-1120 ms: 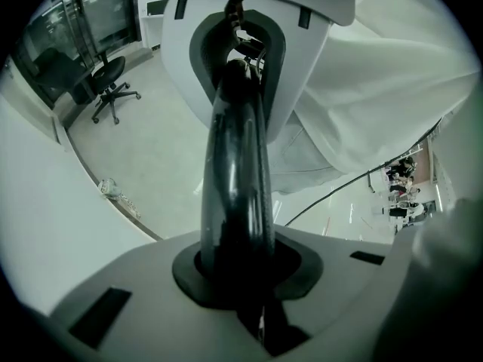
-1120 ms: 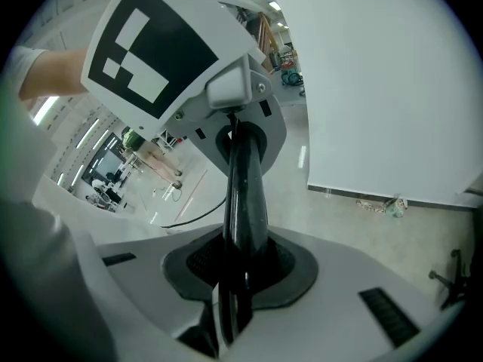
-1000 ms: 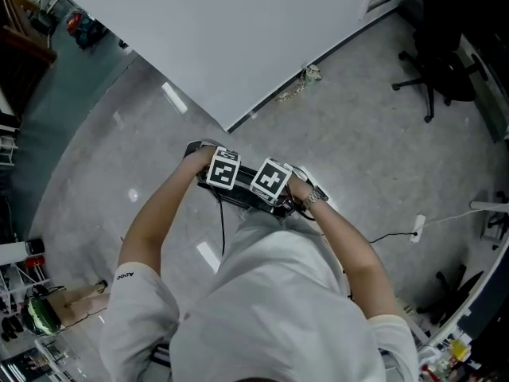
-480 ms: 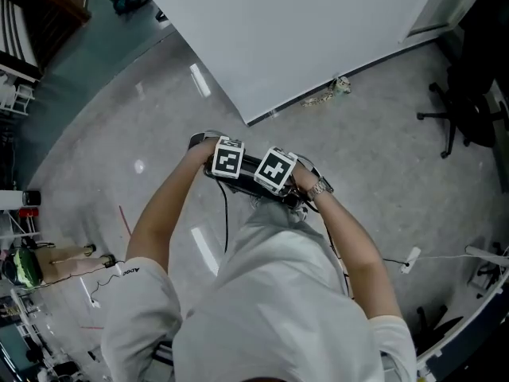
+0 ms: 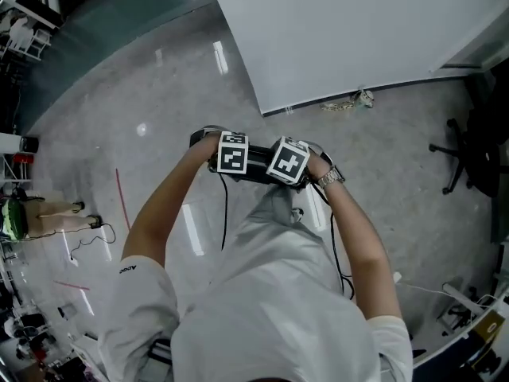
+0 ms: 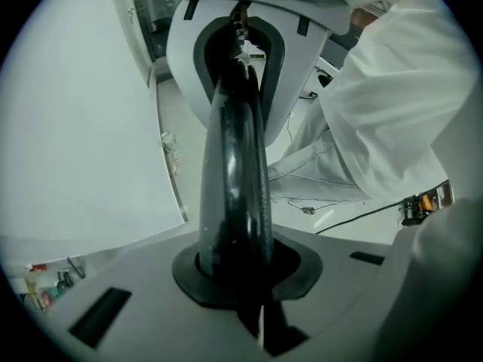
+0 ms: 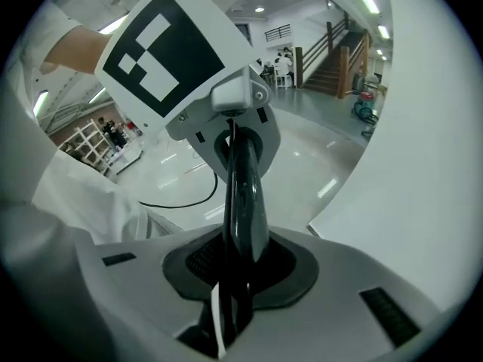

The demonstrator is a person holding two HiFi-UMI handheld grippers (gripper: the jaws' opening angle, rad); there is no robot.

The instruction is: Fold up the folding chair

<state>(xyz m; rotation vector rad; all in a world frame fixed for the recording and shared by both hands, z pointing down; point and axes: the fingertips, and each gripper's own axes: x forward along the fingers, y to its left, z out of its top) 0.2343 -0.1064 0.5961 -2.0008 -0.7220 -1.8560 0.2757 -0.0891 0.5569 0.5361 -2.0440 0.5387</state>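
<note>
Just ahead of the person's torso, at twelve o'clock, left gripper [image 5: 232, 153] and right gripper [image 5: 288, 160] sit side by side, both clenched on nothing. No folding chair shows anywhere; turning to find it could snag the trailing cable [image 5: 223, 213].

You're on a glossy grey floor [image 5: 159, 94]. Far off, a crumpled scrap [image 5: 351, 101] lies by the white panel [image 5: 358, 30]; an office chair [image 5: 465, 153] stands right; a thin cable [image 5: 87, 241] and a red streak [image 5: 121, 201] lie left.
</note>
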